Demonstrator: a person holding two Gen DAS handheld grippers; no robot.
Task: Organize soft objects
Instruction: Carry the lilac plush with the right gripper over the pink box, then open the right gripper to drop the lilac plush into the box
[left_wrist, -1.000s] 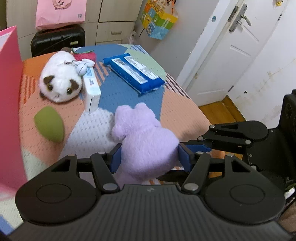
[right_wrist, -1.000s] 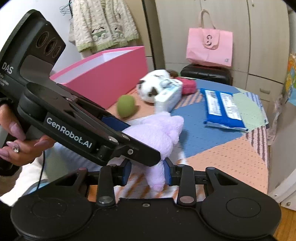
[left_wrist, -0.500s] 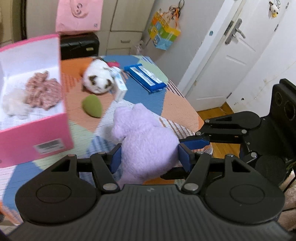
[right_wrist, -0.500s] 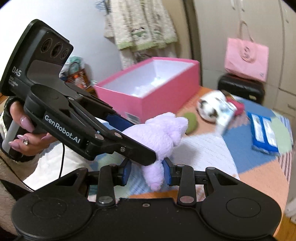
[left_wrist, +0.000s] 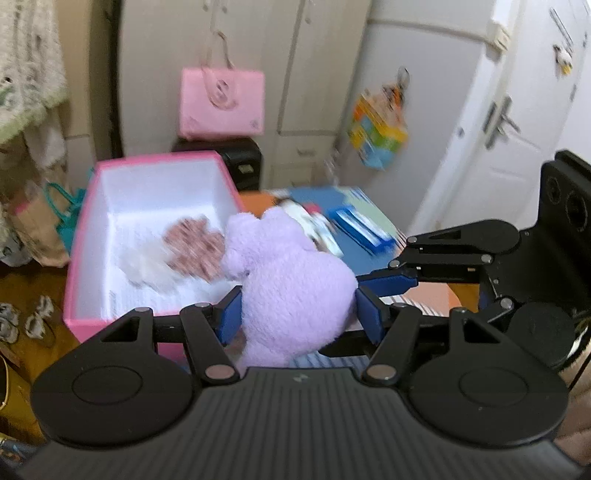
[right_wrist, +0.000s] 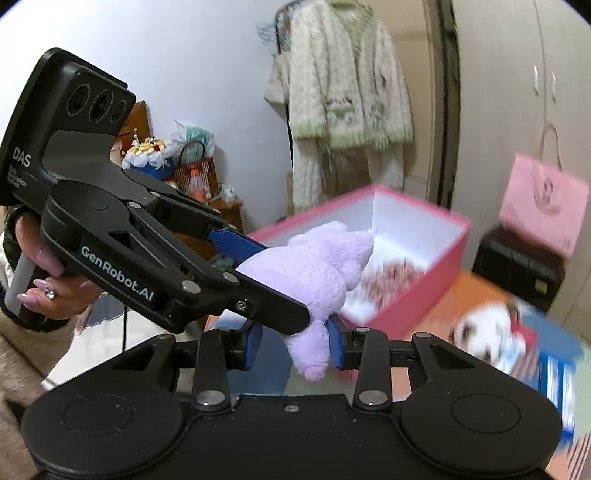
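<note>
A purple plush toy hangs in the air, held by both grippers. My left gripper is shut on its round body, blue pads pressing both sides. My right gripper is shut on a dangling leg of the purple plush toy. The right gripper's blue finger reaches in from the right in the left wrist view. The toy's head hangs over the near right part of an open pink box, which holds a pinkish-brown fluffy item and a white fluffy item. A hand grips the left gripper's handle.
A white-and-brown plush and a blue pack lie on the patchwork table right of the box. A pink bag hangs above a black case at the cupboards. A door stands at right.
Both grippers have lifted the purple plush off the table and swung it left. The pink box has come into view behind and under it. Both grips look unchanged.
</note>
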